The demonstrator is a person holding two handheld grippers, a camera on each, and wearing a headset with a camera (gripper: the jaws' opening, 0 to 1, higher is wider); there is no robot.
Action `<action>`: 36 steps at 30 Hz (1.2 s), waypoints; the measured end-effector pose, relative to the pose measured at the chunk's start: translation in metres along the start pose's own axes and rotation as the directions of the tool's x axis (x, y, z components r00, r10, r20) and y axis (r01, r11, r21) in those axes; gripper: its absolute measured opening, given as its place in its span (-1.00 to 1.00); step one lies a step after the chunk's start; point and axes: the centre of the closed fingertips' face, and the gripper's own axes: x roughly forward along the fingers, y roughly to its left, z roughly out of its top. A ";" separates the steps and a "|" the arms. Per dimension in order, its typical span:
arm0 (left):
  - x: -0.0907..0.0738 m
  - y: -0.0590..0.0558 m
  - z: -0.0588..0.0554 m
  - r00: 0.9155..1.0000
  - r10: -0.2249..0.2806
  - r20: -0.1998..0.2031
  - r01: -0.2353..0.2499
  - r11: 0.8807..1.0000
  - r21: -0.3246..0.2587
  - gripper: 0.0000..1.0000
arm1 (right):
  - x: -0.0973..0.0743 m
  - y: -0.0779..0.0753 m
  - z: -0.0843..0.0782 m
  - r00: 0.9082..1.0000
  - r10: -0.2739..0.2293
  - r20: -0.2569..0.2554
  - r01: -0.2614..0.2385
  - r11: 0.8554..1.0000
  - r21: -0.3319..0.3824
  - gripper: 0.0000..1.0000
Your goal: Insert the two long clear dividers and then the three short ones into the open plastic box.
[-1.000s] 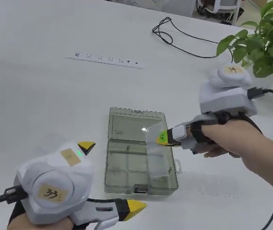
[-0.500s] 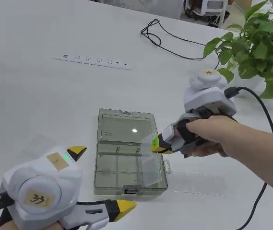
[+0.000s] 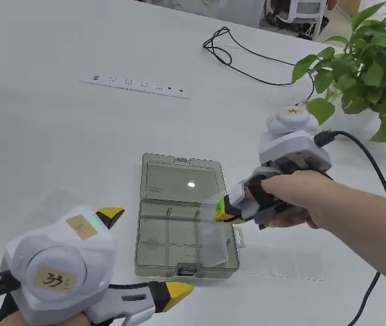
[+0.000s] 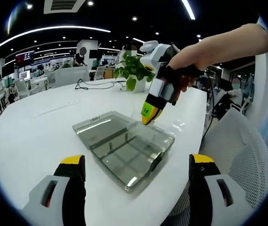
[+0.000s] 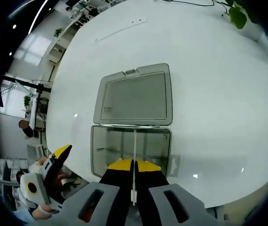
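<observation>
White table (image 3: 57,136) | right gripper (image 5: 134,163) clamps divider (image 5: 134,146) edge-on over box (image 5: 104,151) | left gripper (image 4: 137,161) fingers (image 4: 72,170) spread

The plastic box (image 3: 140,234) is smoke-grey and see-through. It lies open at the lower centre of the head view, with its lid (image 3: 181,180) flat on the table behind the base. A clear divider (image 3: 213,238) stands on edge, tilted, over the right part of the base, its upper corner pinched in the right gripper (image 3: 221,210). Whether its lower edge touches the floor cannot be told. In the right gripper view the clear divider (image 5: 134,150) shows edge-on as a thin pale line across the base. A second divider (image 3: 284,261) lies flat, lower right of the box.
</observation>
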 end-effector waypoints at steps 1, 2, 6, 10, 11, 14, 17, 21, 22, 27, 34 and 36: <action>0.000 0.000 0.000 1.000 0.000 0.001 0.000 1.000 0.000 0.85 | 0.001 -0.001 0.000 1.000 -0.003 -0.002 0.003 1.000 0.000 -0.97; 0.000 0.000 0.000 1.000 0.001 0.000 -0.001 1.000 -0.001 0.85 | 0.001 -0.002 -0.001 1.000 -0.005 -0.005 0.005 1.000 0.001 -0.97; 0.000 0.000 -0.001 1.000 0.001 -0.001 -0.001 1.000 -0.005 0.84 | 0.002 -0.003 -0.002 1.000 -0.016 -0.010 0.016 1.000 -0.003 -0.97; -0.001 0.002 -0.001 1.000 0.002 0.002 -0.002 1.000 -0.016 0.83 | 0.005 -0.003 -0.004 0.999 -0.028 -0.018 0.028 0.999 -0.020 -0.97; -0.001 0.002 -0.001 1.000 0.003 0.003 -0.003 1.000 -0.018 0.82 | 0.006 -0.003 -0.004 0.999 -0.031 -0.019 0.031 0.999 -0.026 -0.97; -0.002 0.003 -0.001 1.000 0.002 0.003 -0.002 1.000 -0.028 0.82 | 0.008 -0.004 -0.006 0.999 -0.041 -0.026 0.041 0.999 -0.028 -0.97; -0.001 0.003 -0.001 1.000 0.002 0.000 -0.002 1.000 -0.029 0.82 | 0.008 -0.003 -0.005 0.999 -0.043 -0.031 0.043 0.999 -0.030 -0.97; -0.001 0.003 -0.001 1.000 0.001 0.000 -0.001 0.999 -0.032 0.81 | 0.010 -0.004 -0.003 0.998 -0.046 -0.036 0.045 0.999 -0.028 -0.96; -0.001 0.003 -0.001 1.000 0.002 0.000 -0.002 0.999 -0.032 0.81 | 0.012 -0.004 -0.003 0.998 -0.045 -0.037 0.044 0.999 -0.029 -0.96; -0.001 0.004 -0.001 1.000 0.004 -0.001 -0.004 0.999 -0.039 0.80 | 0.013 -0.004 -0.004 0.998 -0.051 -0.040 0.050 0.998 -0.031 -0.96; -0.001 0.004 -0.001 1.000 0.003 0.002 -0.003 0.999 -0.047 0.78 | 0.014 -0.004 -0.005 0.998 -0.055 -0.043 0.053 0.998 -0.032 -0.96; -0.001 0.005 -0.002 1.000 0.002 -0.003 -0.002 0.999 -0.047 0.79 | 0.014 -0.004 -0.005 0.998 -0.054 -0.041 0.053 0.998 -0.030 -0.97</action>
